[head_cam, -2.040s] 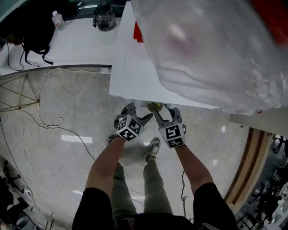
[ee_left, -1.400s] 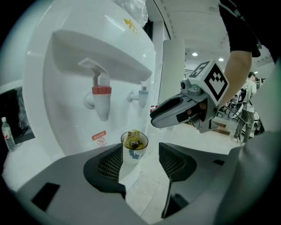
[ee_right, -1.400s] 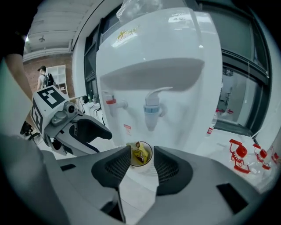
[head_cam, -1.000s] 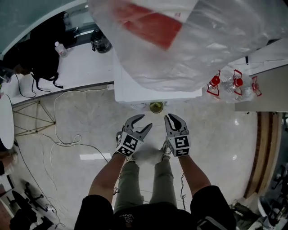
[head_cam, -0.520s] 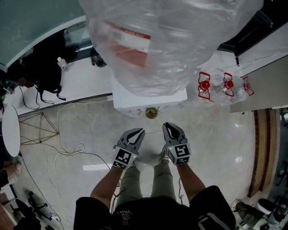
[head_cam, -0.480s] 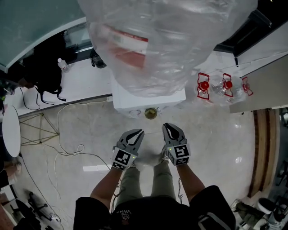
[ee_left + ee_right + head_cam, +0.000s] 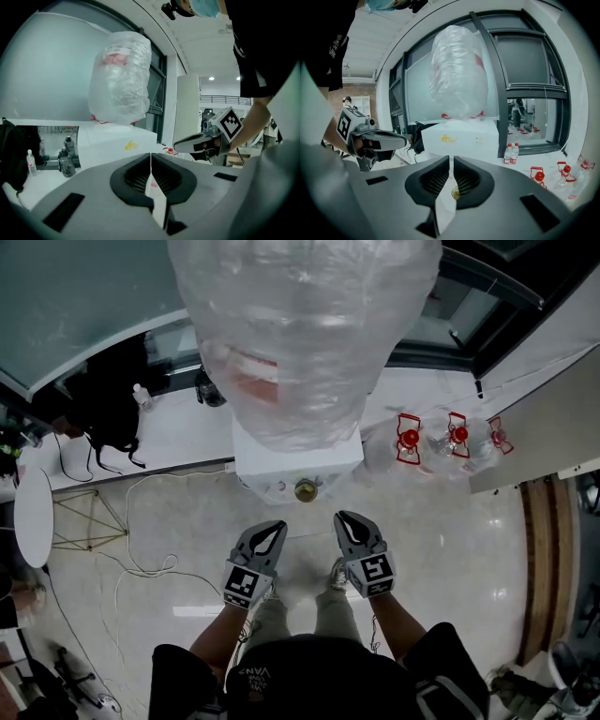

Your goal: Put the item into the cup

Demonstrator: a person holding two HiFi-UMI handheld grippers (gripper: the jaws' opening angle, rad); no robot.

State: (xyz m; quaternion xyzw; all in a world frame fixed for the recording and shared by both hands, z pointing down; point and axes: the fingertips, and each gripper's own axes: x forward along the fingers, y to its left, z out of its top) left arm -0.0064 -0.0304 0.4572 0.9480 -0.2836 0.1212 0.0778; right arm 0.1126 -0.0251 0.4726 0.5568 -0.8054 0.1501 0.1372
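Observation:
A small cup (image 7: 306,489) with something yellowish inside stands at the near edge of the white table (image 7: 272,460), under a big clear plastic bag (image 7: 300,343). Both grippers hang over the floor short of the table, side by side, apart from the cup. My left gripper (image 7: 273,527) has just been closing and is shut with nothing between its pads; from its own camera (image 7: 151,155) the jaws meet. My right gripper (image 7: 343,518) has also just been closing and is shut and empty, and the cup (image 7: 454,192) shows through the thin slit of its jaws (image 7: 451,160).
Large water bottles with red handles (image 7: 410,439) lie on the floor right of the table. A black bag (image 7: 112,404) and a jug (image 7: 208,390) sit on the left counter. Cables (image 7: 141,540) trail over the floor, with a round white table (image 7: 33,517) at far left.
Both grippers have drawn back from the cup toward the person. The left jaws, wide open a second ago, have closed. The right jaws have closed a little too.

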